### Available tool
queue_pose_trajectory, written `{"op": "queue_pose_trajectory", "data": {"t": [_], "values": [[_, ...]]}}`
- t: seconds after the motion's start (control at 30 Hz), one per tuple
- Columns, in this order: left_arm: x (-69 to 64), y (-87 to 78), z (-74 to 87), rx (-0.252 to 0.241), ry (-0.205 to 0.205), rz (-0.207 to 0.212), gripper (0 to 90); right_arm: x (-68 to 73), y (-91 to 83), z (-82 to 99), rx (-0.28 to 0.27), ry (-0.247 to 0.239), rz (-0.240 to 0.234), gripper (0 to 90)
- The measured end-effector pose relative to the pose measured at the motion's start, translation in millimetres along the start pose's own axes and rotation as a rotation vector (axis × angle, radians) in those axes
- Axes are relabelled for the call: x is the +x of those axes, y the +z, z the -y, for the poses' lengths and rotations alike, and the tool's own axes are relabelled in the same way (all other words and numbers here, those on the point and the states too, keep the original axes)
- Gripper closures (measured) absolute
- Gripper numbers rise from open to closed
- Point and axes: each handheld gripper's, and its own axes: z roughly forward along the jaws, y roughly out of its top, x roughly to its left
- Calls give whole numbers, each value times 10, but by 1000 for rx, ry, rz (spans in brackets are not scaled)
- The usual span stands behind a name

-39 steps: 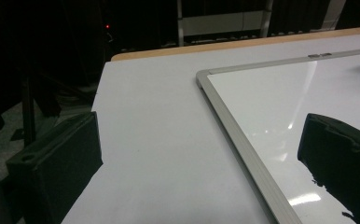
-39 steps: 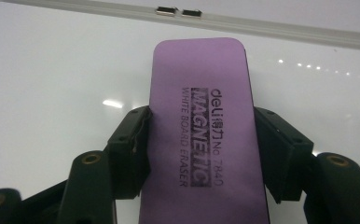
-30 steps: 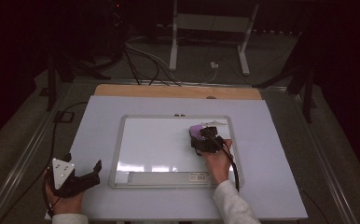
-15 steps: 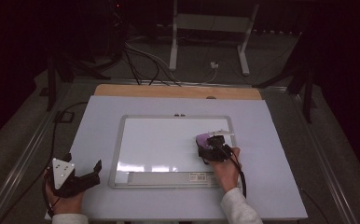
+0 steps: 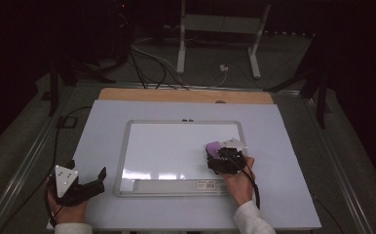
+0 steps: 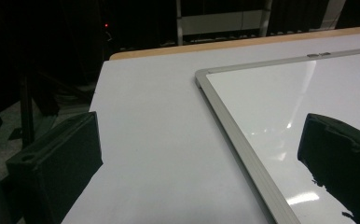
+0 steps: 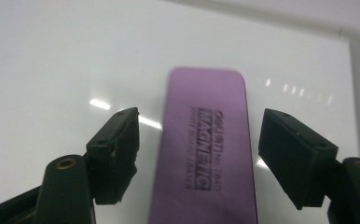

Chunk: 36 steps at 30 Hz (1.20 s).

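Release step, by look of it: right tool (image 7: pixel 199 154) just opened, pads clear of purple magnetic eraser (image 7: pixel 205 149) lying flat between them on whiteboard (image 5: pixel 176 146), near right frame. Left tool (image 5: pixel 86 184) idle, spread wide, empty, on surface (image 5: pixel 103 122). Next: probably straight withdrawal without nudging eraser.

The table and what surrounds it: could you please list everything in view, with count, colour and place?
Table: one, pale top with a wooden far edge.
Whiteboard: one, white with a silver frame, lying flat mid-table.
Eraser: one, purple, printed "MAGNETIC", lying on the whiteboard near its right edge.
Cables: several, dark and white, on the floor beyond the table.
Stand legs: two, pale, behind the table.
Left gripper: one, black, jaws open over the table's near left corner, nothing between them.
Right gripper: one, black, jaws just opened, astride the eraser without touching it.
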Motion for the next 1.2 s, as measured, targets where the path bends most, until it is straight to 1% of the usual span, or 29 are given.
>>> {"op": "queue_pose_trajectory", "data": {"t": [0.03,0.07,0.1,0.13,0.17,0.23,0.33,0.43,0.5,0.57,0.6,0.63,0.7,0.8,0.9,1.0,1.03,1.2], "values": [[-4,0,-1,-2,-1,0,4,29,-18,7,-4,-31,-4,303],[-5,-1,-2,-2,0,0,4,55,-22,19,3,-57,-11,307],[-6,0,-2,-2,0,0,4,76,-11,35,17,-80,-6,310],[-6,-1,-2,-2,0,0,4,89,9,52,33,-94,2,310],[-7,-1,-2,-4,-3,-1,4,88,32,70,36,-104,4,304],[-6,-2,-1,-5,-4,-1,4,89,32,78,29,-102,12,317],[-6,-2,-1,-4,-4,-1,4,52,38,54,38,-92,7,316],[-4,-3,-1,-6,-4,-2,4,0,51,43,54,-82,32,309],[-5,-1,0,-4,-4,-1,4,-47,59,43,64,-74,41,326],[-6,0,-1,-2,-1,-1,4,-86,62,39,71,-61,53,379],[-7,1,-1,-2,-1,-1,4,-97,62,37,74,-57,60,433],[-7,1,-1,-2,0,-1,4,-113,64,32,78,-45,77,465],[-6,1,0,-2,-1,-2,4,-133,59,27,78,-31,78,496],[-5,0,0,-2,-2,-2,4,-140,41,15,69,-25,89,559],[-7,-1,-1,-5,-4,-3,4,-164,16,7,49,9,93,614],[-6,-1,-1,-4,-4,-2,4,-186,-6,-1,39,38,92,629],[-5,-1,-1,-4,-4,-2,4,-191,-17,-2,33,39,93,631],[-8,-1,-1,-4,-4,-3,4,-207,-68,-15,16,75,82,633]]}}
